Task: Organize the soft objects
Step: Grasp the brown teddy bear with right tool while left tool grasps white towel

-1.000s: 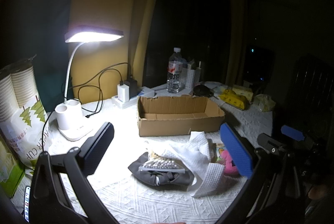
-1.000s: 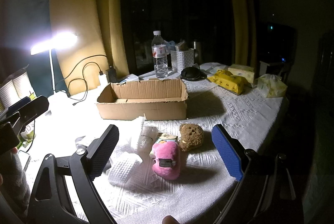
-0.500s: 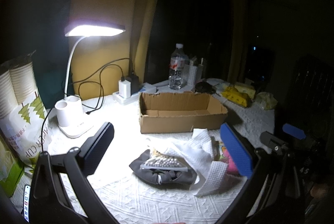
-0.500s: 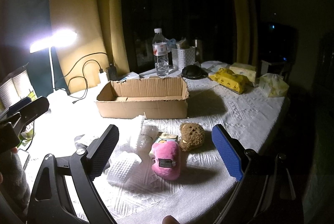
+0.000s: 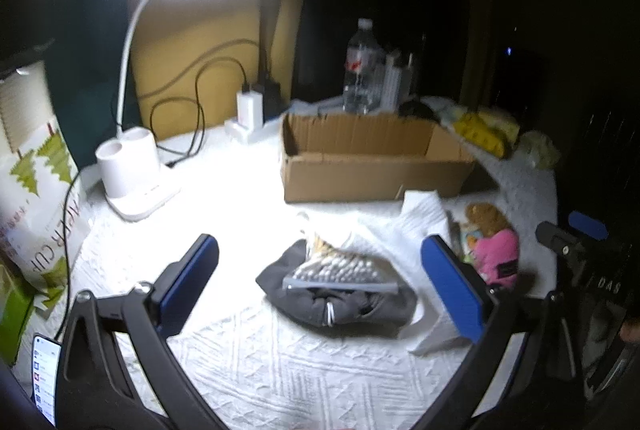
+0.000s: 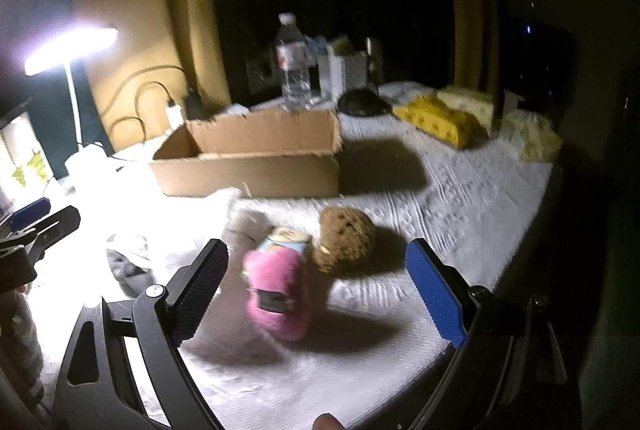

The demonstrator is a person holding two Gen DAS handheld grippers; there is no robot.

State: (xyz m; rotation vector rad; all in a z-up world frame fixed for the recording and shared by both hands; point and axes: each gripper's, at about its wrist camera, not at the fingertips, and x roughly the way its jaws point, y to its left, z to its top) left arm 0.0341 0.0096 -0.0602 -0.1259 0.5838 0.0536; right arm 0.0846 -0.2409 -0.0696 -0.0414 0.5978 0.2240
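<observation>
Evidently, we are at the approach stage: nothing has yet been picked up, and the cardboard box point(image 5: 376, 165) at the middle of the worktop point(image 5: 280, 370) appears empty from both views. Our left hand-held gripper point(image 5: 320, 282) has its fingers spread wide and holds nothing; between them lies the dark grey fabric bundle point(image 5: 340, 304), with a clear bag of pale beads point(image 5: 340, 270) resting on top. Our right hand-held gripper point(image 6: 316, 282) is likewise spread and empty, framing the pink plush toy point(image 6: 276, 290), which lies touching the brown plush toy point(image 6: 346, 240). White paper towels point(image 5: 424, 213) lie crumpled between the bundle and the box.

We judge the next move to be a descent over one soft item, most likely the pink toy, followed by a firm close and a carry to the box. The bead bag sits loose on the bundle and may slide off if that is lifted first.

Legible writing is limited: the paper-cup package point(image 5: 44, 213) at the left edge reads "PAPER CUP", partly cut off. The label on the water bottle point(image 6: 294, 65) and the tag on the pink toy are too blurred to read.
</observation>
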